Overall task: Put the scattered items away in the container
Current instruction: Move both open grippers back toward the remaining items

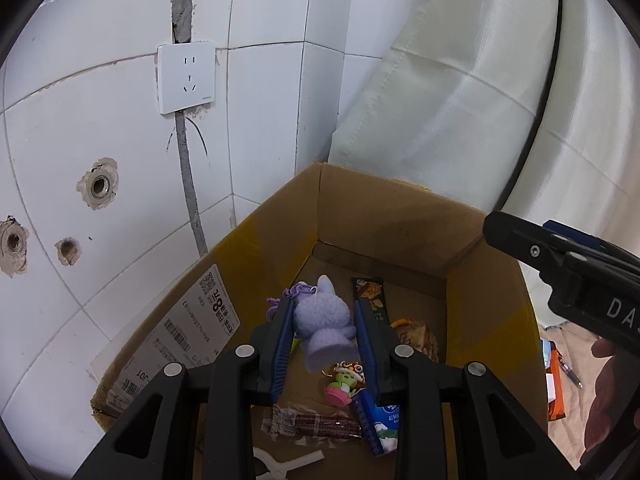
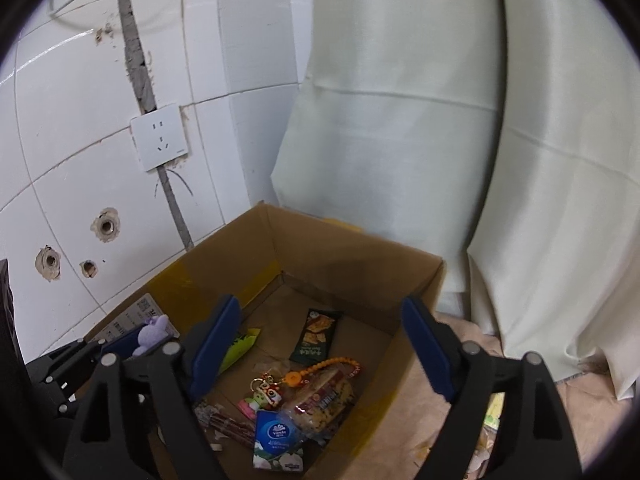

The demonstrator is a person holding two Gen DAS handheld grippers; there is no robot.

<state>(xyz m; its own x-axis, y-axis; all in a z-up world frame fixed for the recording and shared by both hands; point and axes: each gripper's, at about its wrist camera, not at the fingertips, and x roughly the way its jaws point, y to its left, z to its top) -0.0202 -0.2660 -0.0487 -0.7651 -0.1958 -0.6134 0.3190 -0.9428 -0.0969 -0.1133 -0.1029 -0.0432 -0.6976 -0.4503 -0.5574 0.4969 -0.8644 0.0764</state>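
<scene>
I had my left claw point(image 1: 324, 320) closed on the purple bunny toy point(image 1: 324, 320), its blue pads pressed against either flank, and I held it over the open cardboard box point(image 1: 380, 216), above the floor of the box rather than resting on it. Below and just ahead of that claw lay the things already put away: a small green figure charm point(image 1: 346, 380), a dark snack packet point(image 1: 370, 296), a blue tissue pack point(image 1: 380, 424) and a wrapped strip of sticks point(image 1: 312, 426). My right claw point(image 2: 324, 346) hung wide open and empty over the same box. I judged this the drop-off step: next I needed only to part the left pads and let the bunny fall clear of the walls.
</scene>
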